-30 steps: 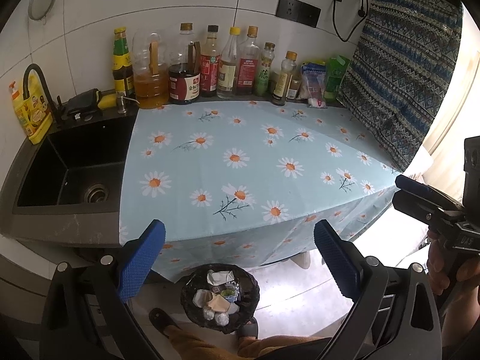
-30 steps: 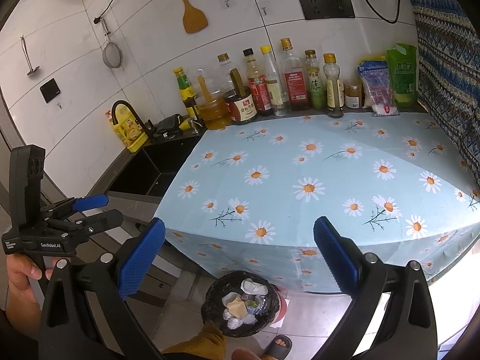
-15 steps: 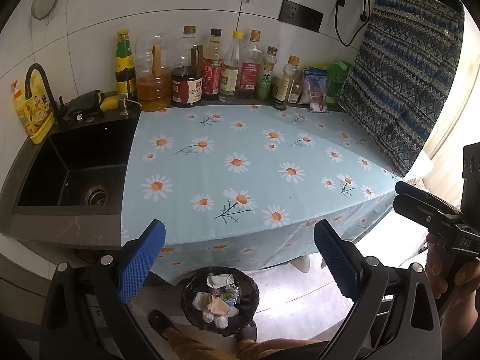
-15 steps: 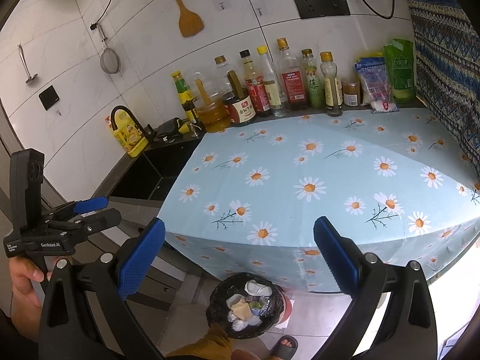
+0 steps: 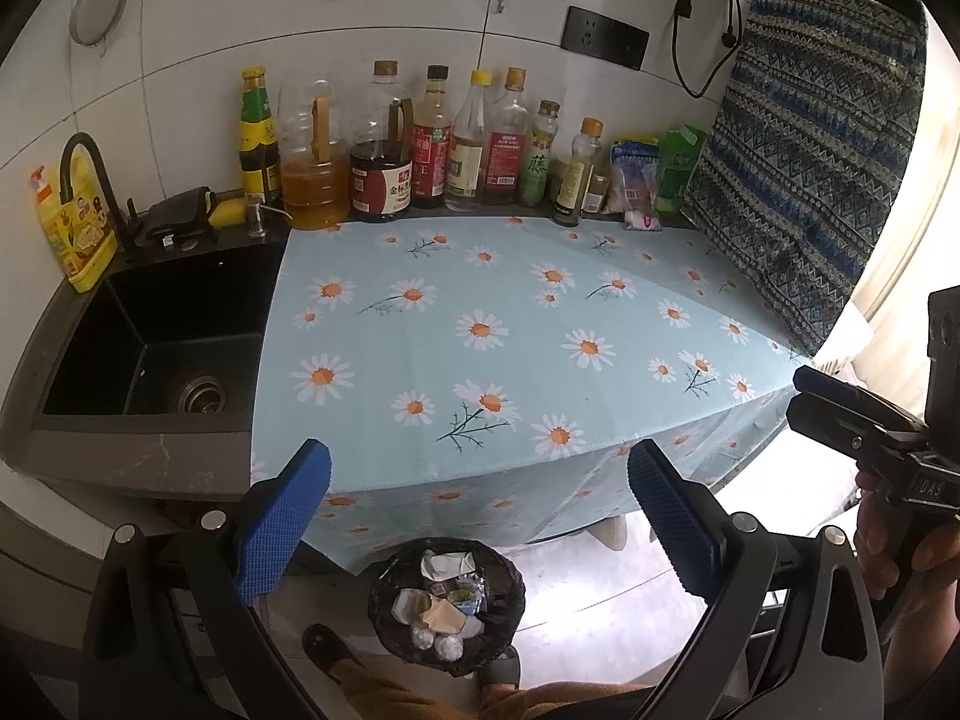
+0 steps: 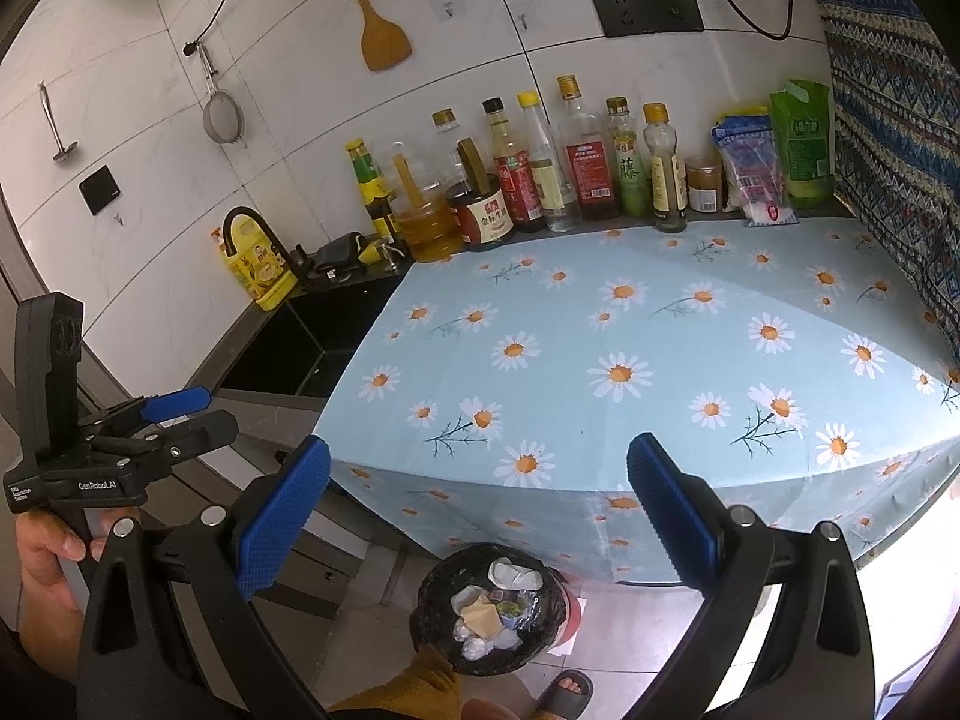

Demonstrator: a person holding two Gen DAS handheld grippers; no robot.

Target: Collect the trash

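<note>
Daisy-print cloth (image 5: 480, 330) covers your counter, and below its front edge on the floor stands the black-lined bin (image 5: 447, 597), filled with crumpled wrappers (image 5: 438, 606). Your left gripper (image 5: 480, 522) and right gripper (image 6: 480, 516) both hang above it, jaws spread wide and empty. Bottles (image 5: 432, 144) line the back wall beside the sink (image 5: 150, 348).

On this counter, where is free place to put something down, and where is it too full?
The daisy tablecloth is bare from the sink on its left to the patterned fabric on its right, up to the front edge. Only the back strip along the wall is crowded, with the row of bottles and packets.
</note>
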